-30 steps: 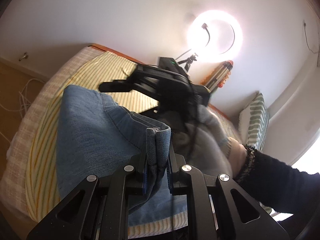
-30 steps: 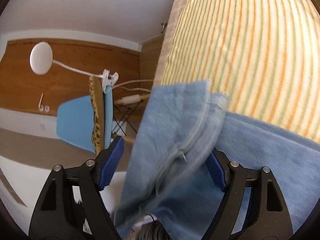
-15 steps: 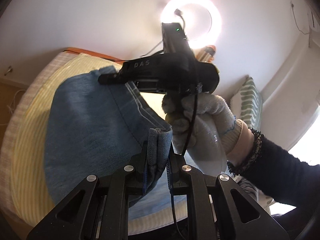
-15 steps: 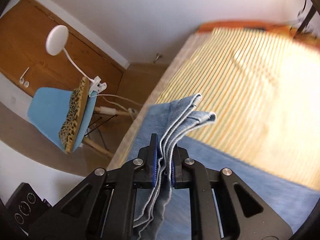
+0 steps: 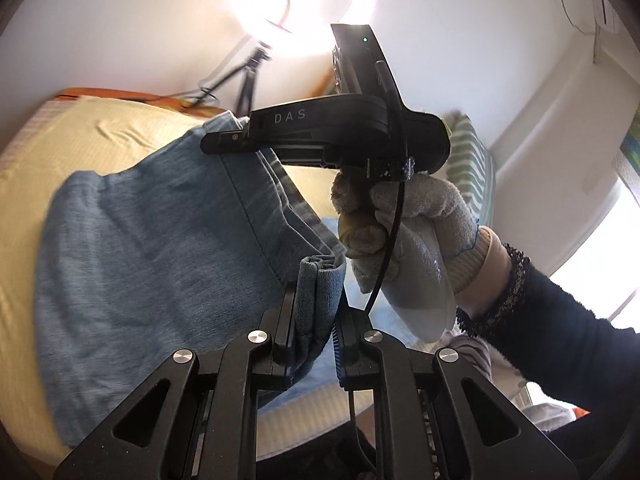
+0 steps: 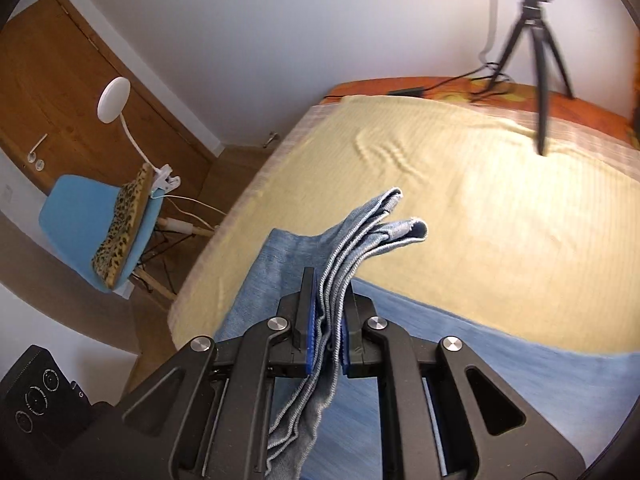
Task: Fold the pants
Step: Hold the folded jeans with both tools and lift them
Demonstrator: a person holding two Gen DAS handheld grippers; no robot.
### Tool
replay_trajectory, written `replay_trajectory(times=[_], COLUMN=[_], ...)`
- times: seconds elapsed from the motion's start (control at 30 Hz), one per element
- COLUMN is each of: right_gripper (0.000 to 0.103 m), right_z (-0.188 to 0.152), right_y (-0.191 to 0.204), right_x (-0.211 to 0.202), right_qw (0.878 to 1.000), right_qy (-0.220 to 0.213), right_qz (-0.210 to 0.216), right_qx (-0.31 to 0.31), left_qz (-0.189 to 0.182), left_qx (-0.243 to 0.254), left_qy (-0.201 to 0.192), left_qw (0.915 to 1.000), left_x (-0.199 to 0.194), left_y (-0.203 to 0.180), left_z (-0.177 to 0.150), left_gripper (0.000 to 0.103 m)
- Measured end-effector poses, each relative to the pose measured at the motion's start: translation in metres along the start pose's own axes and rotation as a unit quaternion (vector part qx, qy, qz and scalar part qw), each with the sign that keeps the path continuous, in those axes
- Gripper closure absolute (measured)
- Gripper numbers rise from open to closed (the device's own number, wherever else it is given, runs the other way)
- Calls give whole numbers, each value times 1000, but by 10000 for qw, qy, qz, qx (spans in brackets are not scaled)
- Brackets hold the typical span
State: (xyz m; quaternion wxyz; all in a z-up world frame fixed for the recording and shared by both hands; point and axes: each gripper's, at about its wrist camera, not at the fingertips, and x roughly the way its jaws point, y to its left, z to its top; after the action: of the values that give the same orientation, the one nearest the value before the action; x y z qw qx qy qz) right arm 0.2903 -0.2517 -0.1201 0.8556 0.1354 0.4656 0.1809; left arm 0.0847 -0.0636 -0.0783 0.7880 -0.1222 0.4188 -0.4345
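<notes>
Both the left hand-held gripper [image 5: 316, 312] and right hand-held gripper [image 6: 328, 320] are clamped on bunched hems of the pants [image 5: 152, 248], which hang below them over the bed [image 6: 500, 240]; soft, floppy denim, probably best held at edges.

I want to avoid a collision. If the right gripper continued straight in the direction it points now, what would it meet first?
Probably the yellow bedspread. The right gripper, shut on the jeans, points down across the bed; nothing else shows ahead, though depth is unclear.
</notes>
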Motion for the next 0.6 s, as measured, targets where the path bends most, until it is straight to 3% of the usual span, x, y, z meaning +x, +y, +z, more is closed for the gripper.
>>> replay_trajectory(times=[0.4,0.6], right_gripper=[93,93], right_z=[-31,-55], right_y=[-76,-117], right_x=[-80,-117], right_qw=[9982,9952], right_qy=[-289,-471], right_qz=[-383,-367], right_qx=[372,776], left_qz=[-567,-896], left_qx=[502,650], left_qy=[478,681], left_qw=[9960,9915], left_x=[64,98], left_y=[-67,-93], left_z=[12,12], left_gripper=[90,90])
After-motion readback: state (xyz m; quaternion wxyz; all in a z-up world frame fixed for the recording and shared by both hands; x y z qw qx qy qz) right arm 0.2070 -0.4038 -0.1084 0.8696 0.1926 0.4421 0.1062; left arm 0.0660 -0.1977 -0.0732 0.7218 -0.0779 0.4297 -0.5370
